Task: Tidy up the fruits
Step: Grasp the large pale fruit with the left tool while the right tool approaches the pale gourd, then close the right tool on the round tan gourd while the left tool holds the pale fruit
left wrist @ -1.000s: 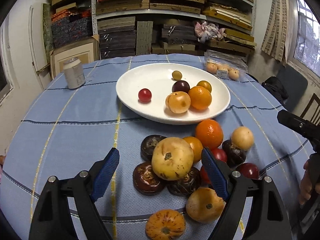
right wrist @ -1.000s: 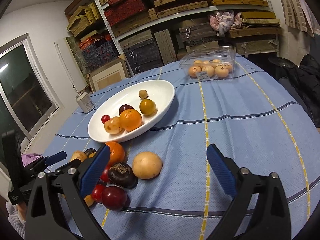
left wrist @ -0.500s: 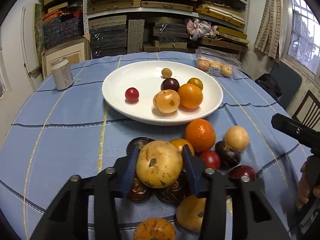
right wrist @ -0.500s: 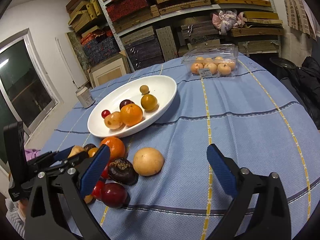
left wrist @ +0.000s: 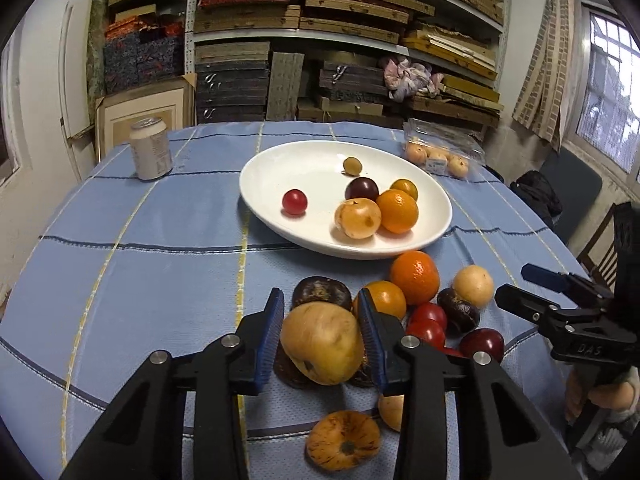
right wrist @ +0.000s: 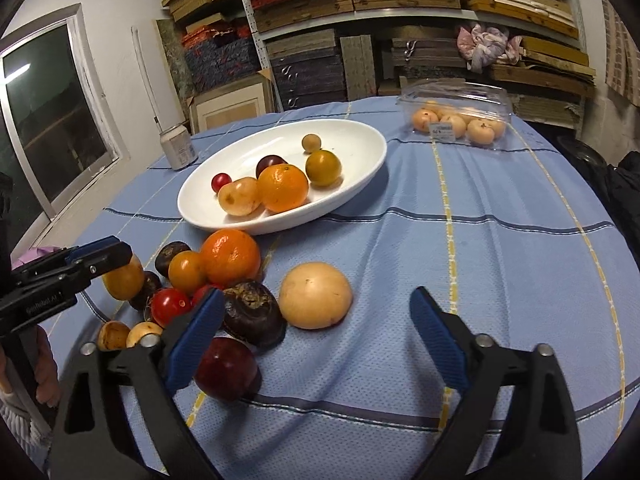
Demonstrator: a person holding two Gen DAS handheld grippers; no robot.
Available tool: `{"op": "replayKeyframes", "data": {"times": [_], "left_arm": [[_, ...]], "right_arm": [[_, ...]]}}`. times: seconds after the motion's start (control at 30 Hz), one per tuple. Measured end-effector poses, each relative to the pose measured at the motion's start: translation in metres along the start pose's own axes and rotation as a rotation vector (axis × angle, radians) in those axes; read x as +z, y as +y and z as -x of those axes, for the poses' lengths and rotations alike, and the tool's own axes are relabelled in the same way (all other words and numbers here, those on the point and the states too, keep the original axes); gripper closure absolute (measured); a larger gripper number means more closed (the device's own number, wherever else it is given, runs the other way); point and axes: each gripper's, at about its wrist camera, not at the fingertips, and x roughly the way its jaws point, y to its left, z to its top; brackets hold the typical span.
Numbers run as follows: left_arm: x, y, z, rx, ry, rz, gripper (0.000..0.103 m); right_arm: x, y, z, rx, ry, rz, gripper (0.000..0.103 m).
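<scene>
My left gripper point(left wrist: 322, 326) is shut on a large yellow-tan fruit point(left wrist: 322, 348) and holds it lifted above the pile of loose fruits point(left wrist: 420, 304) on the blue cloth. The same fruit shows in the right wrist view point(right wrist: 123, 280), clamped by the left gripper point(right wrist: 96, 260). The white plate point(left wrist: 272, 204) behind the pile holds several fruits, among them an orange point(left wrist: 397, 211) and a red tomato point(left wrist: 295, 201). My right gripper point(right wrist: 316, 328) is open and empty, low over the cloth, with a pale round fruit point(right wrist: 315, 295) and a dark fruit point(right wrist: 254, 314) just ahead of it.
A drink can point(left wrist: 151, 149) stands at the far left of the table. A clear plastic box of small fruits point(left wrist: 440, 152) lies at the far right. Shelves of stacked boards point(left wrist: 340, 32) fill the wall behind. A chair point(left wrist: 608, 248) stands to the right.
My left gripper closed on the large yellow-tan fruit and lifted it off the pile. My right gripper moved closer to the pile, still open.
</scene>
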Motion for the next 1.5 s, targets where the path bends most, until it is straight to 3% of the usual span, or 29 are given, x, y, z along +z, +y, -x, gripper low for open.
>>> {"op": "replayKeyframes", "data": {"times": [0.17,0.4,0.5,0.53,0.7,1.0,1.13,1.2,1.5], "left_arm": [[-0.002,0.004,-0.005,-0.012,0.030,0.015,0.068],[-0.016,0.005,-0.001,-0.014,0.064,0.013,0.059],[-0.024,0.008,0.000,0.014,0.084,0.015,0.056],[-0.026,0.010,-0.001,0.019,0.093,0.020,0.056],[-0.035,0.019,-0.007,0.007,0.148,0.057,0.061],[-0.050,0.019,0.007,0.003,0.142,0.047,0.056],[-0.051,0.018,0.010,0.001,0.132,0.040,0.058],[-0.052,0.018,0.011,0.002,0.130,0.039,0.058],[-0.057,0.020,0.016,0.009,0.130,0.051,0.051]], "right_arm": [[0.003,-0.004,-0.012,0.027,0.044,-0.032,0.027],[0.005,-0.004,-0.023,0.062,0.081,-0.053,0.028],[0.007,-0.005,-0.027,0.078,0.089,-0.065,0.034],[0.007,-0.005,-0.029,0.078,0.096,-0.064,0.038],[0.008,-0.007,-0.035,0.076,0.119,-0.073,0.041],[0.007,-0.010,-0.039,0.095,0.133,-0.094,0.041],[0.007,-0.012,-0.038,0.108,0.132,-0.108,0.046],[0.007,-0.015,-0.038,0.095,0.133,-0.116,0.057],[0.008,-0.016,-0.040,0.100,0.145,-0.105,0.055]]}}
